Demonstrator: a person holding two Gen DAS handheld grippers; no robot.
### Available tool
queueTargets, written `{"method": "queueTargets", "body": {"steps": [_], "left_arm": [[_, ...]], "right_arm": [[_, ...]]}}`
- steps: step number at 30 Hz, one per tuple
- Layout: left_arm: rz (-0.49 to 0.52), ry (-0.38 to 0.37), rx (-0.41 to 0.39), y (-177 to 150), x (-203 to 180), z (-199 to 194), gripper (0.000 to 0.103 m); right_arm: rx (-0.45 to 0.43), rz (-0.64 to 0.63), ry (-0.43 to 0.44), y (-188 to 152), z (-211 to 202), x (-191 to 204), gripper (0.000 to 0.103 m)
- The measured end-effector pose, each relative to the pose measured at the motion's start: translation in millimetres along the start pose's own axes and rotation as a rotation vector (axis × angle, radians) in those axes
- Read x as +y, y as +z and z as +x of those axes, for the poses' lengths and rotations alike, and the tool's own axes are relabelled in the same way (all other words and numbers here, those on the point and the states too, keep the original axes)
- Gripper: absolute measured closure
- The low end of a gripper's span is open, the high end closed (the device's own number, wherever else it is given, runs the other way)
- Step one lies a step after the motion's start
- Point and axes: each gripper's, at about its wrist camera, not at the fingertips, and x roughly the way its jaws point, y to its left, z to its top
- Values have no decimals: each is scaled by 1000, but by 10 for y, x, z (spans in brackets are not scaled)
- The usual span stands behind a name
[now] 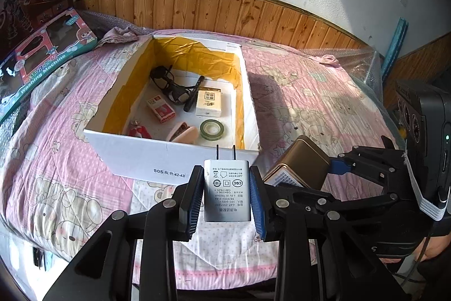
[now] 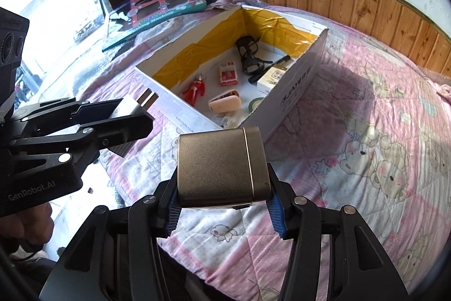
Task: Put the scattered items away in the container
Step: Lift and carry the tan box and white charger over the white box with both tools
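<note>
From the left wrist view, the left gripper (image 1: 227,195) clamps a white charger plug (image 1: 227,189) between its blue pads, prongs pointing at the near wall of the white cardboard box (image 1: 157,157) on the pink quilt (image 1: 310,100). Inside lie black glasses (image 1: 169,85), a red-and-white small carton (image 1: 161,108), a tape roll (image 1: 212,129) and a pink case (image 1: 183,134).

From the right wrist view, the right gripper (image 2: 224,212) grips a gold tin (image 2: 221,167) just near of the box's near corner; the left gripper (image 2: 124,114) holds the plug at left, beside the box
</note>
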Motion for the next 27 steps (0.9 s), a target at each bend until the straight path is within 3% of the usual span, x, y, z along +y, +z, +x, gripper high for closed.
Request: {"method": "queueTargets", "body": {"steps": [13,27], "left_arm": [[125,98,4,523,121,67,70],[236,132,109,965,305,609,70]], "right_arm": [[21,-196,20,681,25,52,49],[143,-348,-2,1202,541,-204,49]]}}
